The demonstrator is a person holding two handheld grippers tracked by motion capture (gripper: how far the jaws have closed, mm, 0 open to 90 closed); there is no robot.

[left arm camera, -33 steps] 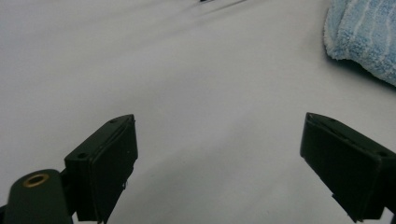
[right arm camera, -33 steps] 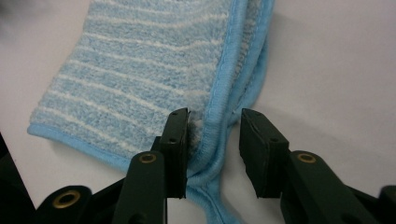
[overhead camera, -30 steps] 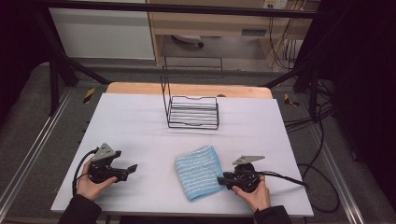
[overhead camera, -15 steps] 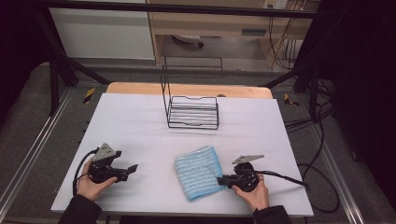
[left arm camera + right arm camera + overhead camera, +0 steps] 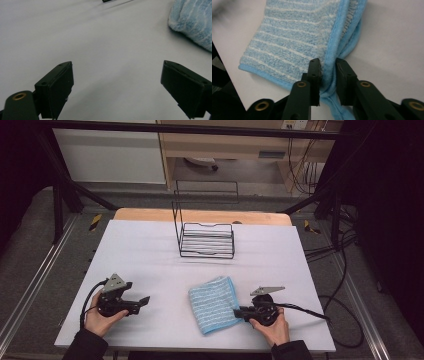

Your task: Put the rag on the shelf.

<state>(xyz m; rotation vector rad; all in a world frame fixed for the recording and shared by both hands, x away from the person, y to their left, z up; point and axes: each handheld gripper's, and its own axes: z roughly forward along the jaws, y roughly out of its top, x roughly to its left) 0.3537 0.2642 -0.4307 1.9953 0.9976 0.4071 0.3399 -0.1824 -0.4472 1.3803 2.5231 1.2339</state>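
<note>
Down at the near edge of the white surface (image 5: 150, 250), the right tool (image 5: 240, 311) has its jaws pinched on the right-hand hem of a folded blue striped towel (image 5: 212, 304). Seen from the right gripper view, the right tool (image 5: 327, 66) has the towel's (image 5: 294, 42) doubled blue edge bunched up between the two black jaws, with the cloth pressed on both sides. Those jaws have just been letting out slightly, yet the hem is caught between them. The towel lies flat on the surface, near the front and a little right of centre, its far corner pointing toward the wire rack (image 5: 206, 238).

Well apart on the left, the left tool (image 5: 143, 300) rests low over the surface in the person's left hand (image 5: 100, 319), pointing rightward at the towel. From the left gripper view its jaws stand wide apart around bare white surface (image 5: 105, 45), nothing between them, and a corner of the towel (image 5: 192, 22) shows at the far right, clear of the jaws.

The black wire rack stands upright farther back, about mid-surface, with its tall frame rising on the far side. A cable (image 5: 305, 309) trails off to the right from the right tool.
</note>
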